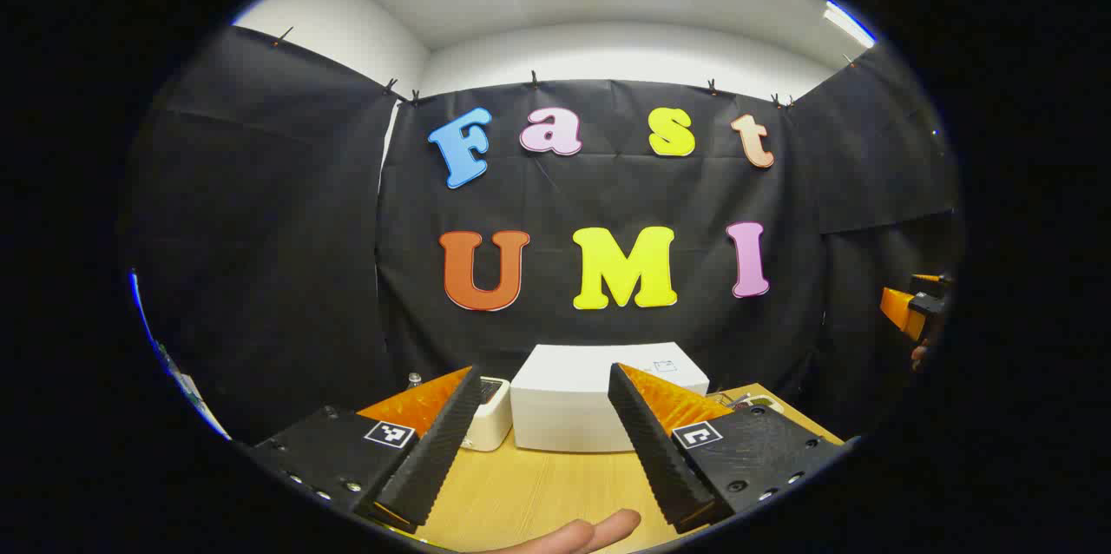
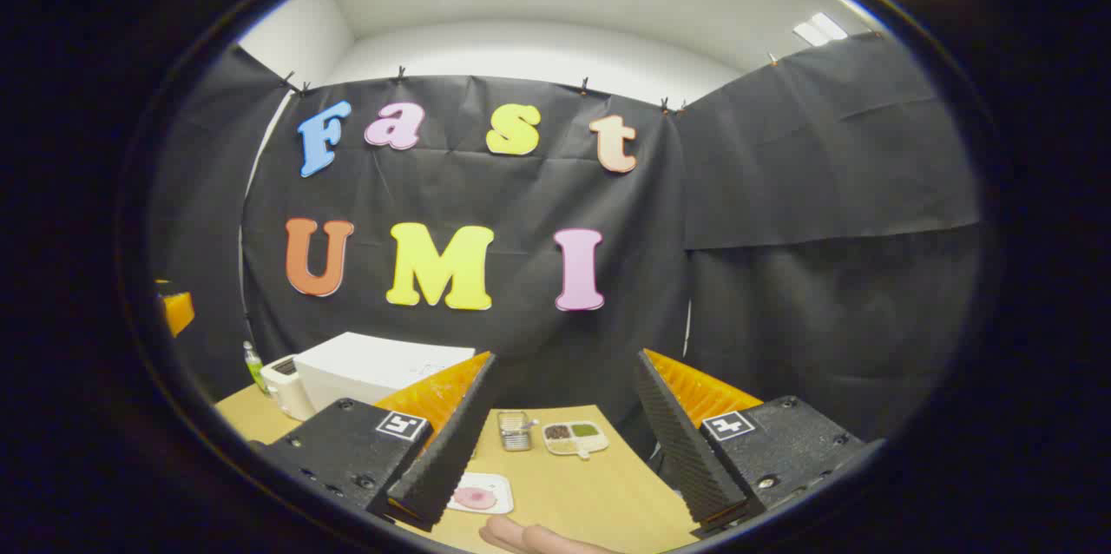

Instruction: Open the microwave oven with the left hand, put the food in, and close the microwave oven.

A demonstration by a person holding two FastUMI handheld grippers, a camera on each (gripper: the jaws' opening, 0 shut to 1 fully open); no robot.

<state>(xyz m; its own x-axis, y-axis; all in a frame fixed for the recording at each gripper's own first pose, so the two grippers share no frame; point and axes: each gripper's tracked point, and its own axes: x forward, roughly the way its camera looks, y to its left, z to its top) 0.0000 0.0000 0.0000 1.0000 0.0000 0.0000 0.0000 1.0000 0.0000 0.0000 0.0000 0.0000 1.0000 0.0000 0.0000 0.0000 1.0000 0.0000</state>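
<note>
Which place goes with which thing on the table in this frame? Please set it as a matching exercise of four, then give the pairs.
Things:
1. white microwave oven
2. plate with pink food
3. divided tray
4. green bottle

Places, in the right gripper view:
A. beside the right hand-held gripper's left finger, near edge of table
B. far left, next to the small white appliance
C. back left, its top bare
D. mid-table, right of the small metal container

Pairs: 1-C, 2-A, 3-D, 4-B
</note>
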